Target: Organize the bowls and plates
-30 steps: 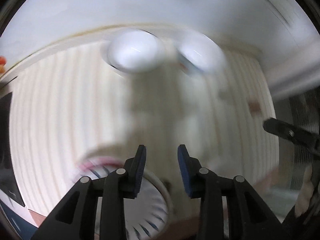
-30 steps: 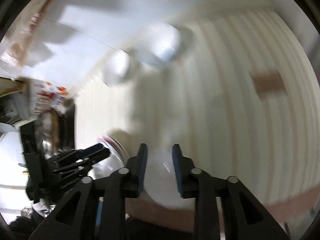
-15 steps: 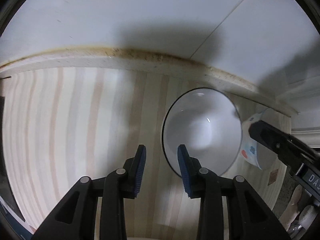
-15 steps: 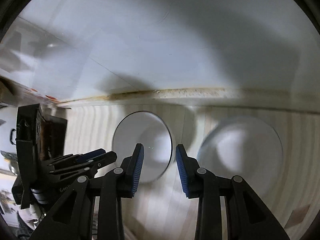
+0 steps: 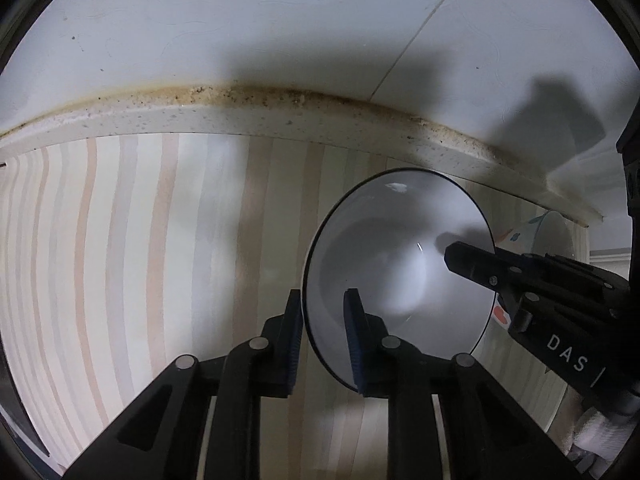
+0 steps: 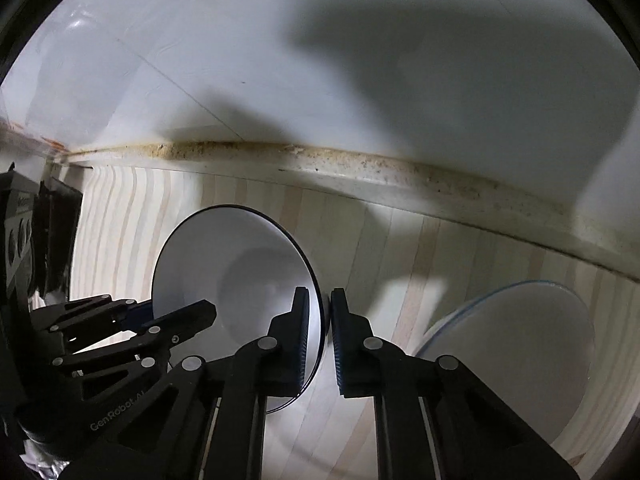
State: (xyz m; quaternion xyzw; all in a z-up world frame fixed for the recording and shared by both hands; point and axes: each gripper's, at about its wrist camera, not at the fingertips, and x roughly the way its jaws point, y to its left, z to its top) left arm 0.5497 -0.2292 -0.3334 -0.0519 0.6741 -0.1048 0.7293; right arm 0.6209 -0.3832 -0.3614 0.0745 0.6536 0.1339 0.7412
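Note:
A white bowl with a thin dark rim (image 5: 400,256) stands on the striped counter near the back wall; it also shows in the right wrist view (image 6: 236,276). My left gripper (image 5: 323,336) straddles its left rim, one finger inside and one outside, with a visible gap. My right gripper (image 6: 320,332) straddles its right rim, jaws narrowly apart around the wall. A second bowl with blue and red marks (image 5: 554,232) sits to the right; it also shows in the right wrist view (image 6: 516,344).
A white tiled wall (image 5: 280,40) with a stained raised ledge (image 5: 280,108) runs along the back of the counter. Dark appliances (image 6: 24,248) stand at the far left of the right wrist view.
Both grippers swung toward the back wall and moved in on the white bowl. They now straddle its opposite rims. The right jaws have narrowed.

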